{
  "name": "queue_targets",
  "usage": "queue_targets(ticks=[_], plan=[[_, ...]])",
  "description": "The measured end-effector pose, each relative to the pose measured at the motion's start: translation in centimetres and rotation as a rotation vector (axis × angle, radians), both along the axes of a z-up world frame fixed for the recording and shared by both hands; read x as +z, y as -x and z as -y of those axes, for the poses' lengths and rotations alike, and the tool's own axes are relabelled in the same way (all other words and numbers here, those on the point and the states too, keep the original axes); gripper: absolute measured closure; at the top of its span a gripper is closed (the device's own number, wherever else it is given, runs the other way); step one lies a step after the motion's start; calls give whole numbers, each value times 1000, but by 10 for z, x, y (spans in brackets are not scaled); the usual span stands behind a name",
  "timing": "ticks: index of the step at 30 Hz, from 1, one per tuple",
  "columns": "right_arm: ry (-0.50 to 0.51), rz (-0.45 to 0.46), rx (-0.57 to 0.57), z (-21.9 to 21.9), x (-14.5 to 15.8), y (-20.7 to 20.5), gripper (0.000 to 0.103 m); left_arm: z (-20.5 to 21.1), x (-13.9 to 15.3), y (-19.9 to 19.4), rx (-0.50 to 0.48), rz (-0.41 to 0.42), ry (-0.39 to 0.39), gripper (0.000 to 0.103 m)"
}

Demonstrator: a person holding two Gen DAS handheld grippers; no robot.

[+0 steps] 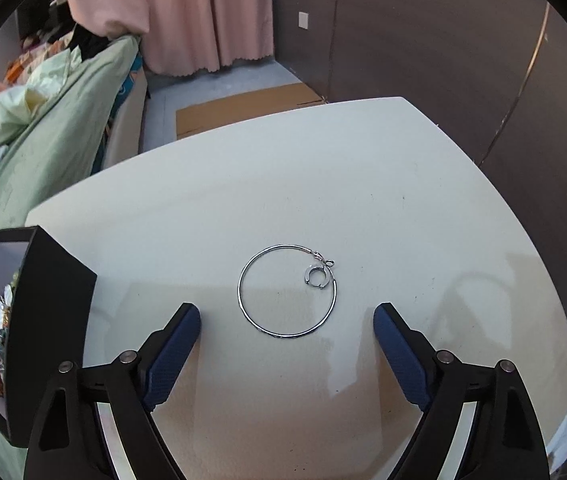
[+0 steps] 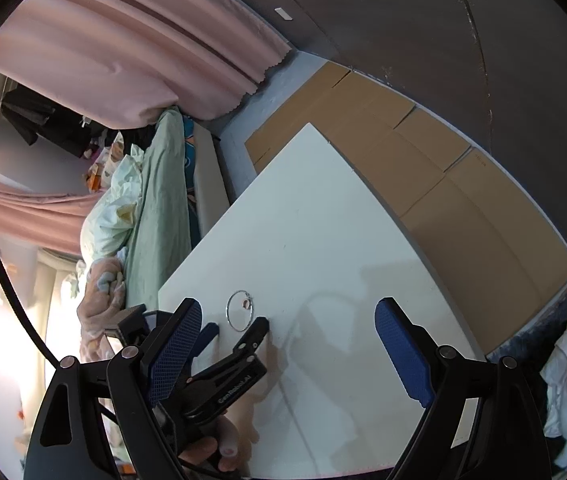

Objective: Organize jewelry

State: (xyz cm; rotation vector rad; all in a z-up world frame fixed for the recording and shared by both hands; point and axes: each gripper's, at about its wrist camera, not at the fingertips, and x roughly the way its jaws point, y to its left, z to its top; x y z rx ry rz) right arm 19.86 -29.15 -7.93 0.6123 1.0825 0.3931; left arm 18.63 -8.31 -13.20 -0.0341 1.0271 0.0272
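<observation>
pink curtain (image 1: 187, 12), green bedding (image 1: 55, 120), cardboard (image 2: 463, 200)

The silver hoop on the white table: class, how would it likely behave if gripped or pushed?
The silver hoop looks like thin wire, so probably light and slightly springy. Lying flat on the smooth table, it would likely slide, not roll. Its small clasp may swing.

Black claw (image 1: 287, 316), blue ribbed pads (image 1: 173, 356)

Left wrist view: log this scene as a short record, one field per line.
jewelry: thin silver hoop lying flat on the white table, a small ring clasp inside its rim
box: open black jewelry box at the table's left edge, colourful pieces inside
left gripper: open, pointing at the hoop, nothing held
right gripper: open, empty, above the table
contact: neither gripper touches the hoop
</observation>
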Motion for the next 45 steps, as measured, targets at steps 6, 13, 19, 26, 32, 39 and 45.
queue_targets(ticks=[6, 13, 19, 26, 32, 39, 45], plan=[[10, 1, 7, -3, 1, -1, 14, -1, 5, 2, -6, 0, -7, 51], [22, 1, 22, -9, 0, -2, 14, -8, 8, 4, -8, -11, 9, 83], [27, -4, 26, -11, -3, -3, 14, -17, 11, 4, -1, -20, 74, 83], [25, -3, 27, -12, -3, -2, 14, -28, 22, 4, 3, -2, 147, 39], [20, -6, 27, -11, -3, -3, 14, -29, 31, -3, 37, 60, 158, 19], [5, -11, 15, -8, -4, -2, 14, -16, 19, -17, 33, 53, 95, 19], [5, -13, 11, -6, -3, -3, 14, -3, 3, -21, 30, 14, 15, 25]])
